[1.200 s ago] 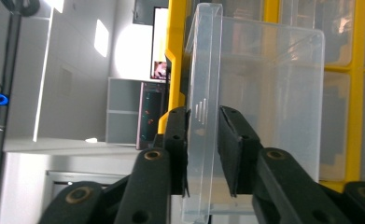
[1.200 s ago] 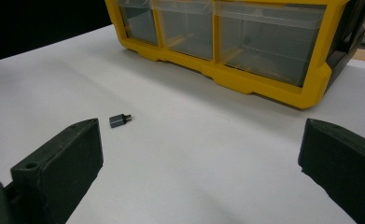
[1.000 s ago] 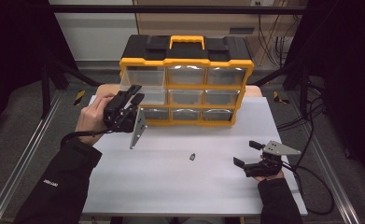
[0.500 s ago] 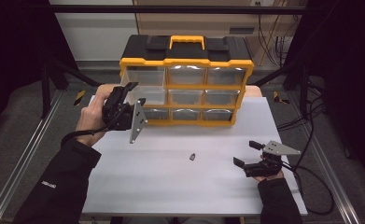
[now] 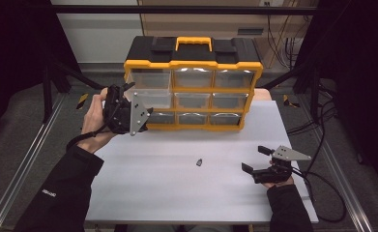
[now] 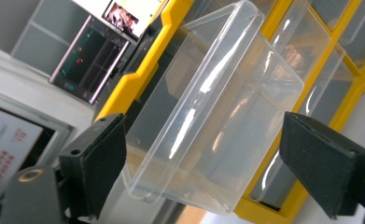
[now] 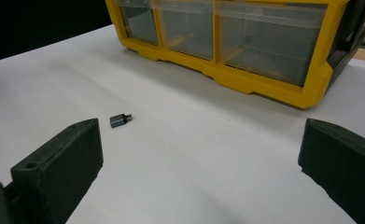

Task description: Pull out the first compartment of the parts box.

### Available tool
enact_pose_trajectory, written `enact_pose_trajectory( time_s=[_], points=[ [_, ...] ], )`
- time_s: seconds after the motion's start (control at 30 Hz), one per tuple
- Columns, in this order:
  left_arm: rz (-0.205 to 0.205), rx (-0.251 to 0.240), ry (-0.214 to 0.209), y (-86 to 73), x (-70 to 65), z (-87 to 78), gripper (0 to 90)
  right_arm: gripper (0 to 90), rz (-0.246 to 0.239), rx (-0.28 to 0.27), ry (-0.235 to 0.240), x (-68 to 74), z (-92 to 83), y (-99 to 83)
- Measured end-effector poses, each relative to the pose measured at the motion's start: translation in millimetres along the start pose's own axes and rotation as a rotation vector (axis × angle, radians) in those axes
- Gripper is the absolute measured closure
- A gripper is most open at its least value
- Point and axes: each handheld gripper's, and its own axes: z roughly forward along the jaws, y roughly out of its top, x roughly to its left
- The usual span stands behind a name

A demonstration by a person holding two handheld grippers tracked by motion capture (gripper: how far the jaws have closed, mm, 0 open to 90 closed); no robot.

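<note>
A yellow and black organiser (image 5: pixel 192 58) with clear drawers stands at the back of the white table (image 5: pixel 177 193). My left gripper (image 5: pixel 143 112) is held up at its left column, tilted. In the left gripper view it (image 6: pixel 203 154) is open, and a clear empty drawer (image 6: pixel 217 107) that sticks out of the frame lies between the jaws with a gap on each side. That drawer (image 5: pixel 155 99) is in the middle row. A small grey adapter (image 5: pixel 199 162) lies on the table. My right gripper (image 5: pixel 254 159) rests open to its right, holding nothing, with the adapter (image 7: pixel 120 120) ahead of it (image 7: pixel 203 158).
Metal rails (image 5: pixel 27 159) run along both sides of the table. Cables (image 5: pixel 322 183) trail off its right edge. The organiser's bottom row of drawers (image 7: pixel 264 46) sits pushed in.
My left gripper has turned and drawn slightly left at the organiser's left column. The right gripper and the adapter have stayed still.
</note>
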Motion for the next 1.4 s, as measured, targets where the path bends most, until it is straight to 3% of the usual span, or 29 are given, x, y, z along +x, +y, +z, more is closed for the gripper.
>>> enact_pose_trajectory(
  time_s=[0.3, 0.7, 1.1, 1.4],
  points=[
    [-0.121, 0.004, -0.023, -4.0, 2.4, -4.1, 5.6, 0.4, -0.001, -0.002, 0.0, -0.1, -0.2, 0.1],
    [-0.352, -0.014, -0.077, -25.6, 5.8, -18.5, 1.5, 0.3, 0.004, -0.003, -0.003, -0.1, -0.2, 0.2],
    [-0.489, -0.029, -0.13, -58.0, -10.3, -20.7, 1.1, 0.2, 0.005, 0.003, -0.002, -0.3, 0.6, -0.2],
    [-0.555, -0.022, -0.161, -77.9, -26.7, -18.4, 1.1, 0.2, 0.004, 0.005, -0.001, -0.2, 1.4, -0.6]
  ],
)
